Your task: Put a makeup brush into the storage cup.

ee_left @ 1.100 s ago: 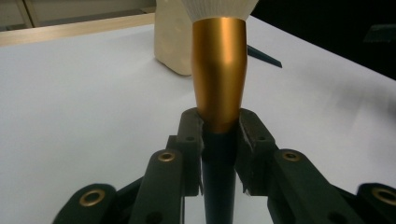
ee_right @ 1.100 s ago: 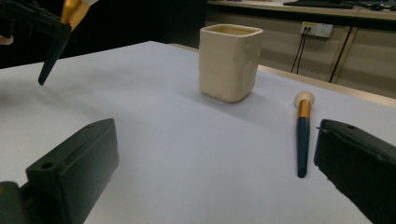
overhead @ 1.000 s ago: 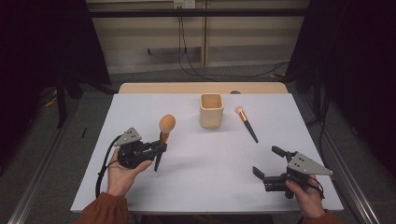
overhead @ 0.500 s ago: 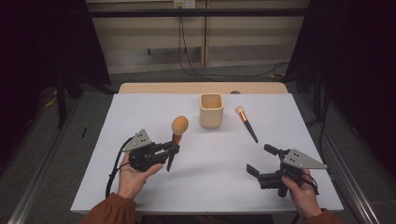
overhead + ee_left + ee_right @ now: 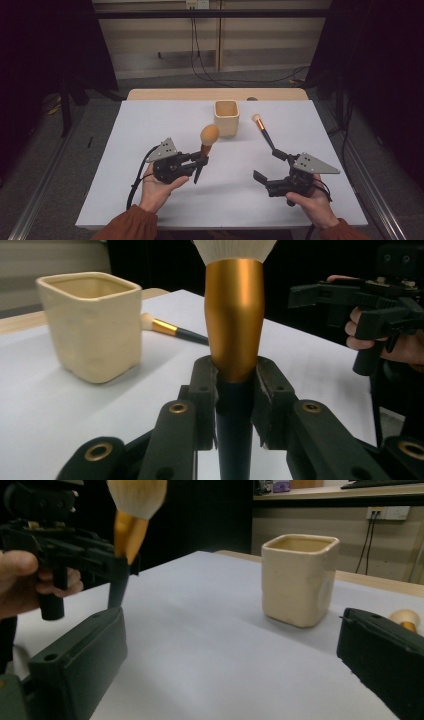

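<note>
My left gripper (image 5: 202, 161) is shut on a large makeup brush (image 5: 206, 143) with a gold ferrule (image 5: 234, 325) and a dark handle, held upright above the table, bristles up. A cream square cup (image 5: 226, 117) stands just beyond it, at the back middle of the white table (image 5: 150, 120). A thinner brush (image 5: 263, 131) with a copper ferrule lies flat to the right of the cup. My right gripper (image 5: 270, 164) hovers open at the front right, nothing between its jaws. The cup (image 5: 299, 578) and the held brush (image 5: 131, 515) both show in the right gripper view.
The white sheet covers a wooden table whose bare strip (image 5: 190, 94) shows at the far edge. Dark curtains flank both sides, and cables hang on the back wall (image 5: 200, 45).
The left gripper has carried the big brush to the right and a little forward, toward the cup. The right gripper has shifted left and slightly up, still open.
</note>
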### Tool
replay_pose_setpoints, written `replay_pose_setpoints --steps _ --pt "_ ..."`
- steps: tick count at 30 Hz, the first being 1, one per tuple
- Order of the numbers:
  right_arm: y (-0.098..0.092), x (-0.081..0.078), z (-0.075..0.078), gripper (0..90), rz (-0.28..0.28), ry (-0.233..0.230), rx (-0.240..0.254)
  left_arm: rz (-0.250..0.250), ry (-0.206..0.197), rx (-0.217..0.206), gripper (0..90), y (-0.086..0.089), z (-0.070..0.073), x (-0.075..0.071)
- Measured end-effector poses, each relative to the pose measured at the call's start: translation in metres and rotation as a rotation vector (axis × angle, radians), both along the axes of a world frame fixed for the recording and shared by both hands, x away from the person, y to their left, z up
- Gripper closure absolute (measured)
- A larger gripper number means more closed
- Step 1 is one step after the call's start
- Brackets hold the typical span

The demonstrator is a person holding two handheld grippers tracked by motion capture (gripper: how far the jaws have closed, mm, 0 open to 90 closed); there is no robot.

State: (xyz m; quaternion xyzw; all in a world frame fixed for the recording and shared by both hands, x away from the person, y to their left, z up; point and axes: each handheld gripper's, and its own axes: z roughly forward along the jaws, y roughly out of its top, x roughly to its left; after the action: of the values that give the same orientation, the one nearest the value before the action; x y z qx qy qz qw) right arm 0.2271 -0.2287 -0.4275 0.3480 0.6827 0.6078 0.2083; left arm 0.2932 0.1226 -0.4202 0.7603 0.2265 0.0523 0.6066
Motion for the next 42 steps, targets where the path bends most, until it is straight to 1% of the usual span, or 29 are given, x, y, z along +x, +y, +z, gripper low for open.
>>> replay_pose_setpoints --steps 2,4,11,13,16,18,22,25,27,29,31,33,34,35,36,39,40,42 --pt "0.004 0.002 0.004 0.0 0.024 -0.013 0.012 -0.014 -0.004 -0.002 73.3 -0.003 0.000 0.000" --pt "0.008 0.004 0.007 0.0 0.051 -0.018 0.022 -0.022 0.003 0.002 73.3 -0.008 -0.001 0.000" --pt "0.028 0.015 0.013 0.0 0.114 -0.008 0.013 -0.053 -0.001 -0.005 73.3 -0.021 0.001 0.002" --pt "0.033 0.018 0.015 0.0 0.113 -0.003 0.013 -0.057 -0.005 -0.011 73.2 -0.024 0.002 0.001" --pt "0.040 0.023 0.019 0.0 0.135 -0.008 0.017 -0.058 -0.013 -0.021 73.3 -0.026 0.004 0.001" --pt "0.044 0.026 0.021 0.0 0.143 -0.012 0.020 -0.055 -0.014 -0.040 73.3 -0.027 0.004 0.000" --pt "0.053 0.031 0.024 0.0 0.162 -0.004 0.015 -0.055 -0.008 -0.040 73.2 -0.029 0.004 0.000" --pt "0.057 0.035 0.025 0.0 0.170 0.015 0.013 -0.053 -0.010 -0.027 73.2 -0.029 0.004 0.000" --pt "0.059 0.039 0.027 0.0 0.177 0.016 0.022 -0.052 -0.009 -0.026 73.3 -0.029 0.003 0.001" --pt "0.061 0.041 0.028 0.0 0.183 0.020 0.038 -0.050 -0.011 -0.030 73.2 -0.030 0.002 0.001" --pt "0.065 0.044 0.030 0.0 0.185 0.026 0.042 -0.051 -0.014 -0.033 73.2 -0.032 0.002 0.002" --pt "0.068 0.048 0.030 0.0 0.195 0.039 0.039 -0.052 -0.005 -0.045 73.2 -0.034 0.001 0.002" --pt "0.069 0.049 0.030 0.8 0.200 0.042 0.032 -0.056 -0.001 -0.045 73.2 -0.034 0.001 0.002" --pt "0.071 0.050 0.030 1.4 0.197 0.045 0.025 -0.053 -0.005 -0.041 73.2 -0.035 0.001 0.001" --pt "0.072 0.051 0.030 2.2 0.202 0.048 0.027 -0.057 -0.007 -0.039 73.2 -0.035 0.000 0.001" --pt "0.073 0.052 0.029 9.2 0.197 0.033 0.031 -0.057 -0.016 -0.039 73.2 -0.036 0.000 0.001" --pt "0.074 0.053 0.030 11.0 0.198 0.033 0.037 -0.055 -0.017 -0.038 73.2 -0.036 0.000 0.001" --pt "0.074 0.054 0.030 17.8 0.201 0.039 0.043 -0.057 -0.019 -0.039 73.2 -0.036 0.000 0.000"
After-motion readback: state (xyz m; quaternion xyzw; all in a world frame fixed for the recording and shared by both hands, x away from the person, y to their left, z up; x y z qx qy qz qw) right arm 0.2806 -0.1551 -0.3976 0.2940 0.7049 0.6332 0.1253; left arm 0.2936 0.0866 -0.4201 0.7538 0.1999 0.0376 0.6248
